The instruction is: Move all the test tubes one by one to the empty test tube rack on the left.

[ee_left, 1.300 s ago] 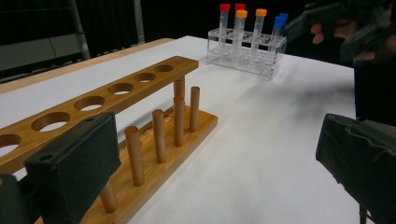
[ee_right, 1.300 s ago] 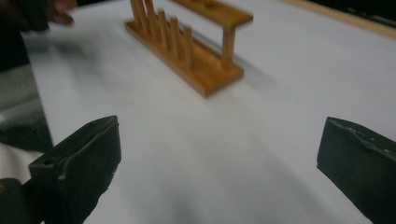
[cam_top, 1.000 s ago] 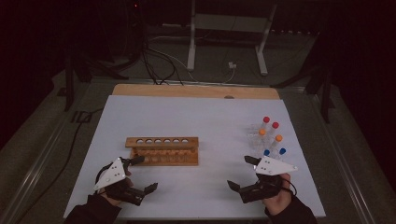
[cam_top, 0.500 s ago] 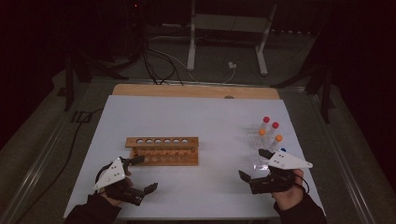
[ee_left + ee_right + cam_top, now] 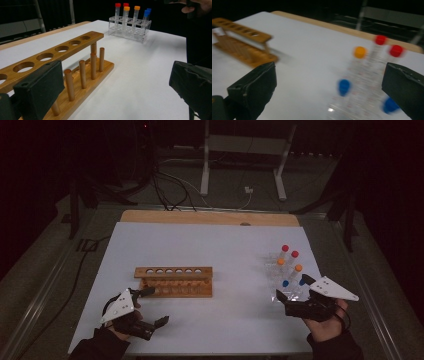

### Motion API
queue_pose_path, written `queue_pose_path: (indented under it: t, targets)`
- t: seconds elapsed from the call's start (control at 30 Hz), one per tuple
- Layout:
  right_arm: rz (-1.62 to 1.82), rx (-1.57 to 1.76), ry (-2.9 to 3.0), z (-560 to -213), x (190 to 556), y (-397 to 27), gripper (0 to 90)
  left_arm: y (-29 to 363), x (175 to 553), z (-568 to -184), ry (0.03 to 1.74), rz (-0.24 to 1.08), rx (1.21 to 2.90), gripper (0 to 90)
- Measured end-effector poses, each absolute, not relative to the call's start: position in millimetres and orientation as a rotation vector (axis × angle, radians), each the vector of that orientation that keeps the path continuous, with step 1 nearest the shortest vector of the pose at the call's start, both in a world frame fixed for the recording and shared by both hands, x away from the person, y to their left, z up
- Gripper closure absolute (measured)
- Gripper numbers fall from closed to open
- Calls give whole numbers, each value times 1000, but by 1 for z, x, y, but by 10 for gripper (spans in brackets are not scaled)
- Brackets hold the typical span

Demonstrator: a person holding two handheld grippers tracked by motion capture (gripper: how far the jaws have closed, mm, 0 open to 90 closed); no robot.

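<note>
Since the earlier frame, our right gripper [image 5: 296, 296] has swung away from the table's near edge toward the clear tube rack [image 5: 281, 272], while our left gripper [image 5: 151, 306] has stayed put in front of the wooden rack [image 5: 173, 280]. Both grippers are empty, jaws spread wide. The clear tube rack stands well to the right of the wooden rack and holds capped tubes: two red, two orange, two blue. The blue-capped tube [image 5: 343, 86] nearest our right gripper sits between its jaws in the blurred right gripper view. To do this well, we judge the hand should slow down, centre the jaws just below that cap, stay clear of neighbouring tubes, close gently and lift straight up. The wooden rack's holes [image 5: 46, 56] are all empty.
</note>
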State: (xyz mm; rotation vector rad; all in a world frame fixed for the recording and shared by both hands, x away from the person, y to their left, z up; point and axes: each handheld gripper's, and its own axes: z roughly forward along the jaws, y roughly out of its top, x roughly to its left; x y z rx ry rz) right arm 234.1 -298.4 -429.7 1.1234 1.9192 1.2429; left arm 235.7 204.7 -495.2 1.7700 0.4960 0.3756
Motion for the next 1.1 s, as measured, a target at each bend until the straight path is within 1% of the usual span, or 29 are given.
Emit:
queue_pose_path:
  t: [0.3,0.47,0.6,0.7,0.77,0.83,0.97,1.0,1.1]
  targets:
    - [1138,1250,1859,-435,234,-323,0,204,236,-495,492,373,1773,4]
    - [1079,1324,1875,-441,238,-330,1,204,236,-495,493,371,1773,4]
    - [1044,1379,1888,-448,243,-332,44,204,236,-495,492,368,1774,4]
    - [1027,1426,1897,-453,247,-335,96,204,236,-495,490,367,1775,4]
    - [1025,1446,1888,-455,248,-337,158,204,236,-495,490,367,1776,4]
    - [1021,1465,1898,-457,250,-337,189,204,236,-495,490,367,1776,4]
    - [996,1469,1921,-462,254,-334,346,203,236,-496,489,368,1777,4]
    - [994,1468,1932,-463,255,-334,402,203,236,-496,489,367,1777,4]
    - [976,1472,1924,-464,258,-332,482,203,236,-496,489,367,1776,4]
